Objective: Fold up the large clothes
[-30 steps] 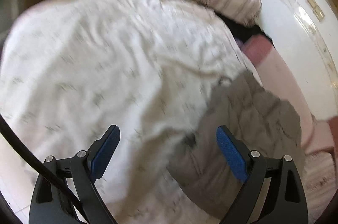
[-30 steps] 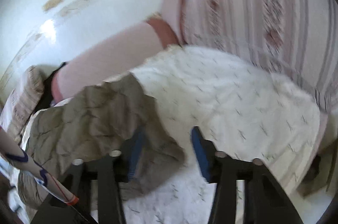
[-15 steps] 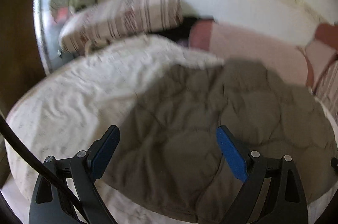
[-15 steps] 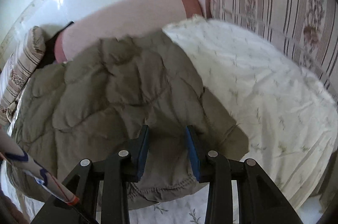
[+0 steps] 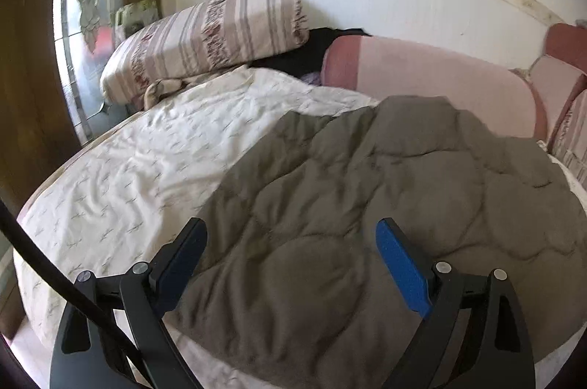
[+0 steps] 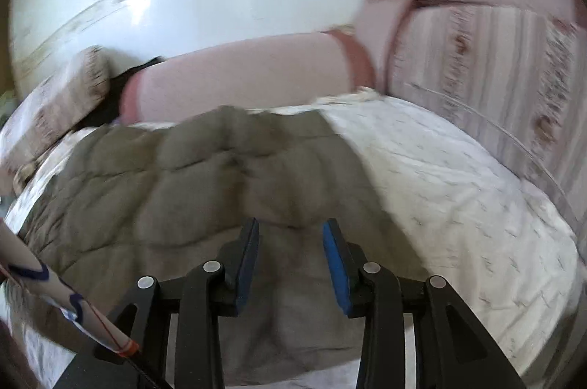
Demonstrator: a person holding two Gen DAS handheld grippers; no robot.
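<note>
Grey-brown quilted garment (image 5: 385,205), looks like a padded jacket, spread out flat on the white patterned bedsheet (image 5: 139,168), toward the wall side of the bed. Left tongs (image 5: 290,242) spread wide, hovering over the near edge of it, nothing pinched. Right tongs (image 6: 290,238) about half apart, with fabric showing in the gap; can't tell if actually clamped, frame's blurry. Behind: striped pillow (image 5: 209,36), pink bolster (image 5: 433,80) along the white tiled wall (image 5: 367,3).
</note>
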